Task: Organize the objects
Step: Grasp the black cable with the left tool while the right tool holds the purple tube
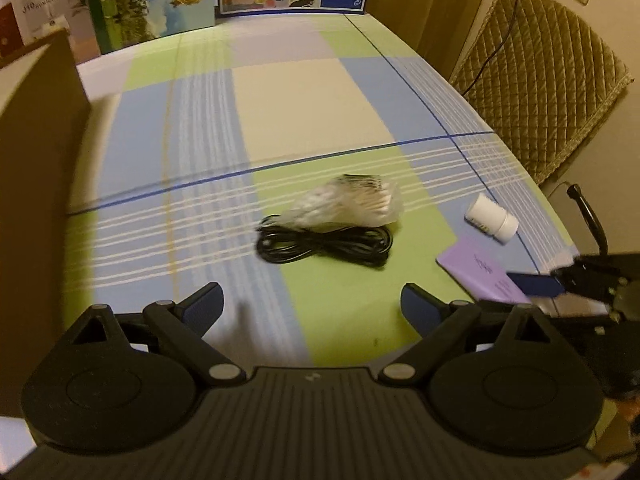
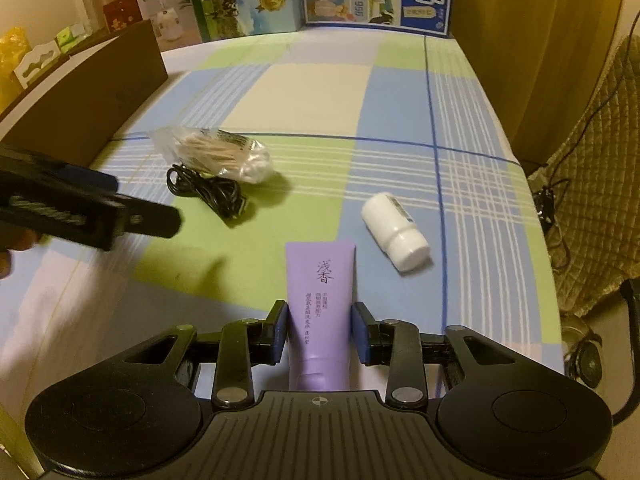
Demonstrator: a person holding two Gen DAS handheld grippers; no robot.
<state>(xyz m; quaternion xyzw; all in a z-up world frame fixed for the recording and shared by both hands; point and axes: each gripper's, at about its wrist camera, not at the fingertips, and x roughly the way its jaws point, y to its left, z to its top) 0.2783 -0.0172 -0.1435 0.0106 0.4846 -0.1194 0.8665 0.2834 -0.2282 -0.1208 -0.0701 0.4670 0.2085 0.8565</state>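
Right gripper clamps the purple tube flat on the cloth, its cap end hidden under the body. Left gripper gapes empty near the cable; cotton-swab bag blurred.

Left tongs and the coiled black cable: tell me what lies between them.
Nothing: in the left wrist view only bare checked tablecloth lies between the open left tongs and the coiled black cable. The bag of cotton swabs lies beyond the cable.
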